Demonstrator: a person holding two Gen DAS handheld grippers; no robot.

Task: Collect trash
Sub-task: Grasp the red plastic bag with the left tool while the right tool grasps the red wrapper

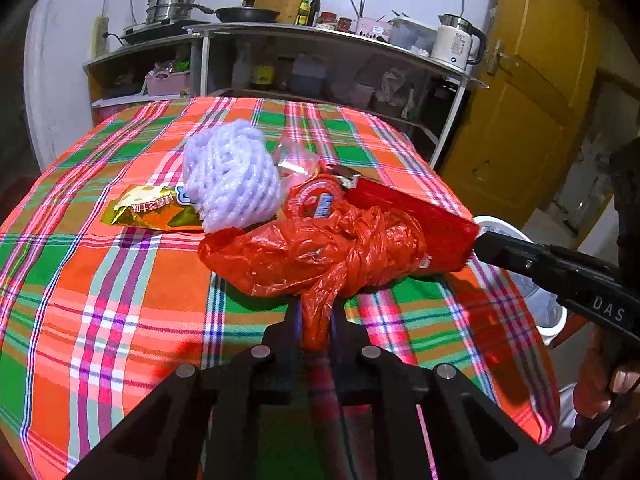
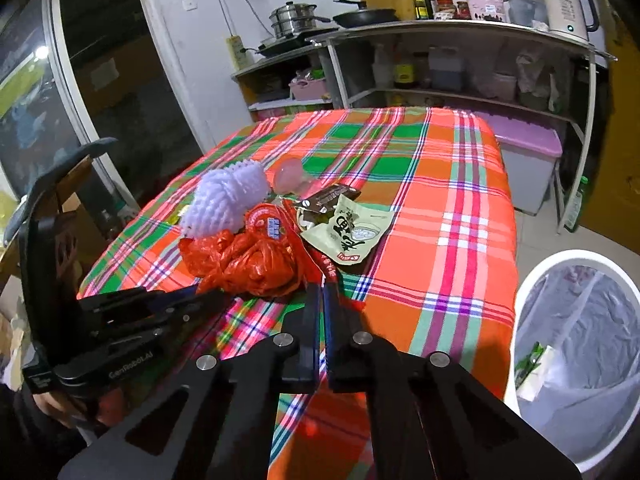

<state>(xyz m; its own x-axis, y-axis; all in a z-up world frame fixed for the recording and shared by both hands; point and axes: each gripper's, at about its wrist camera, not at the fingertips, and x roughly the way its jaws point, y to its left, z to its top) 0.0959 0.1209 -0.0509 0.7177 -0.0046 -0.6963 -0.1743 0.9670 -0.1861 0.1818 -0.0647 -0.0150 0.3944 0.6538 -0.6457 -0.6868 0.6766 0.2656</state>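
Observation:
A pile of trash lies on the plaid tablecloth. My left gripper is shut on the twisted tail of a knotted red plastic bag, which also shows in the right wrist view. My right gripper is shut on the end of a flat red wrapper, whose thin edge shows in the right wrist view. A white foam fruit net sits behind the bag. A gold snack wrapper, a clear plastic piece and a green and brown packet lie around it.
A white trash bin lined with a clear bag stands on the floor right of the table, with some litter in it. Kitchen shelves with pots, bottles and a kettle stand behind the table. A yellow door is at the right.

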